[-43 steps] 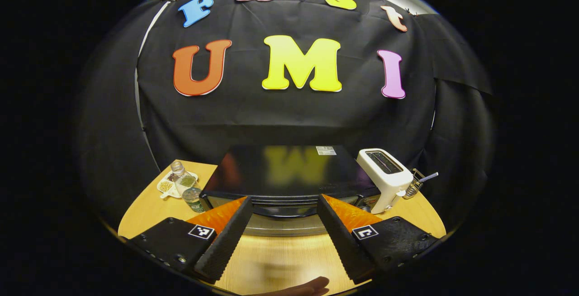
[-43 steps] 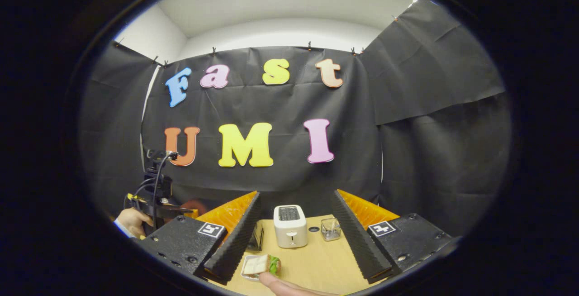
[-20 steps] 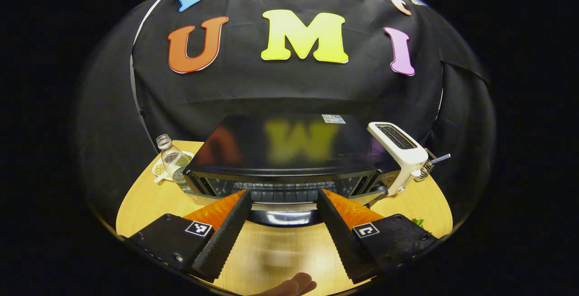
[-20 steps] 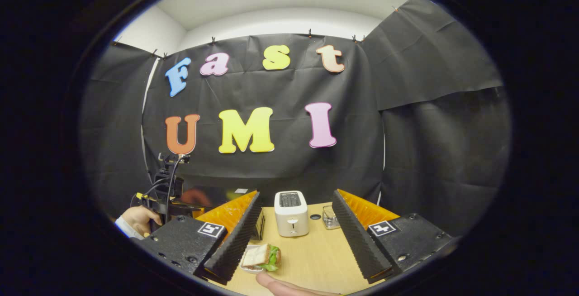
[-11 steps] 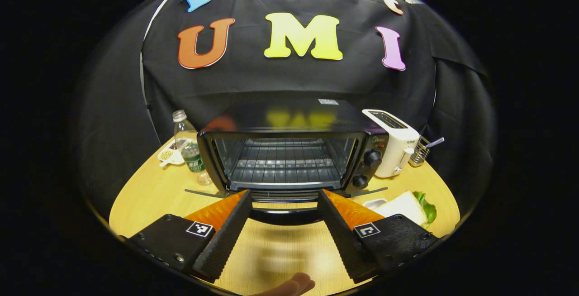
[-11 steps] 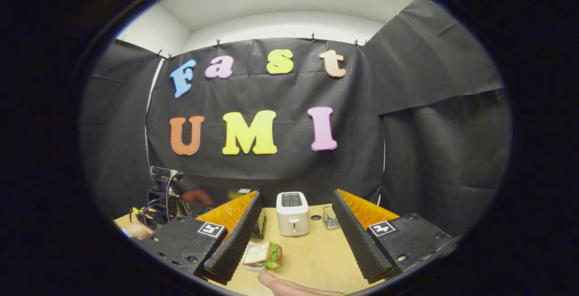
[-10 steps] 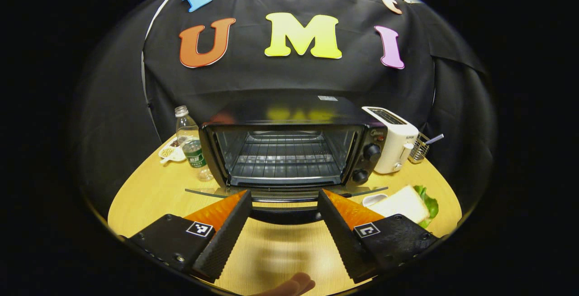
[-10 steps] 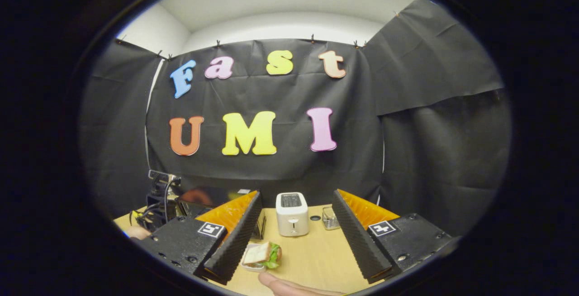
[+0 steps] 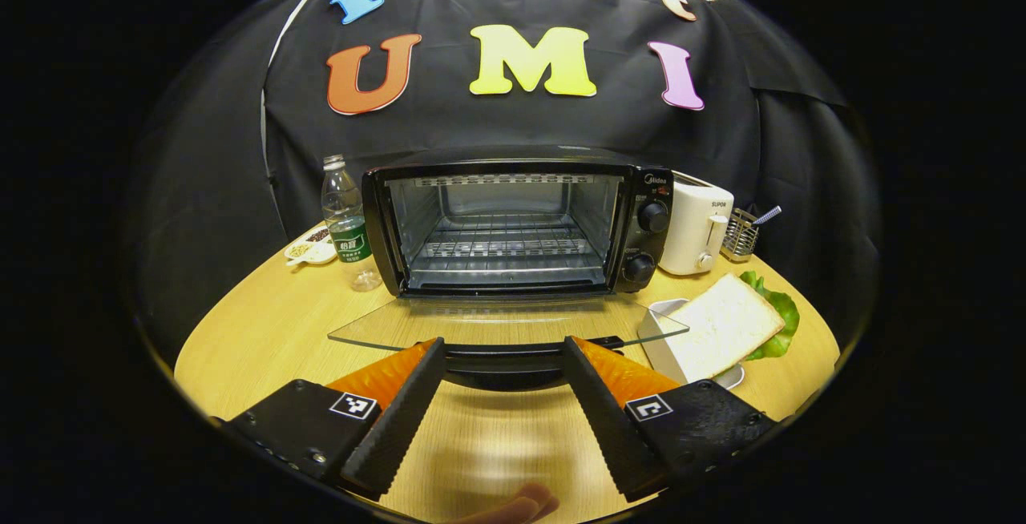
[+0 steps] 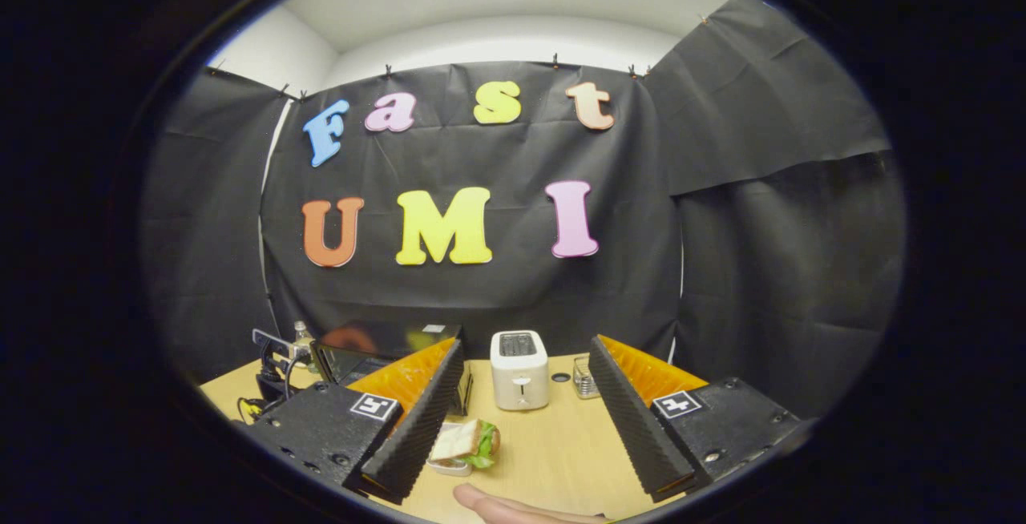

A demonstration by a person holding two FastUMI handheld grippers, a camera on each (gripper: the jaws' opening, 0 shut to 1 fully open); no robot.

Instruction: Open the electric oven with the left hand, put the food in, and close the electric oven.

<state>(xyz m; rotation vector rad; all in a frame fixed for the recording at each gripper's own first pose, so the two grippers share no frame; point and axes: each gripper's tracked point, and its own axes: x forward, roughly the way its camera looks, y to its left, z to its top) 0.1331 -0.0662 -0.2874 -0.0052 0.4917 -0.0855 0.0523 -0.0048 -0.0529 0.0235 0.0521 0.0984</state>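
The left gripper [image 9: 503, 364] has its fingers spread wide, one on each side of the black door handle [image 9: 501, 362] of the electric oven [image 9: 513, 223]; whether either finger presses on the handle cannot be told, and they are certainly not closed on it. From the handle the glass door [image 9: 497, 322] runs flat back to the oven mouth, fully down, with the wire rack [image 9: 505, 245] bare inside. Right of the oven's knobs stands a white toaster [image 9: 696, 226], and in front of that, just beside the door's right corner, lies the sandwich [image 9: 725, 324] on its small white dish [image 9: 669, 317]. Left of the oven are a water bottle [image 9: 346, 223] and a little plate of seeds [image 9: 309, 250]. The right gripper [image 10: 521, 396] hangs open and empty above the table [image 10: 553, 452], the sandwich near its left finger. The sandwich looks soft and loose: bread over lettuce, light, likely to slide apart if pinched hard. The rigid dish rim seems the safer hold, kept level. The glass door is stiff but fragile and hinged, so it should be closed by the handle, not the pane. Compared with half a second ago, the door has dropped from nearly flat to fully flat, and the left gripper sits lower, so the oven's cavity faces it squarely.
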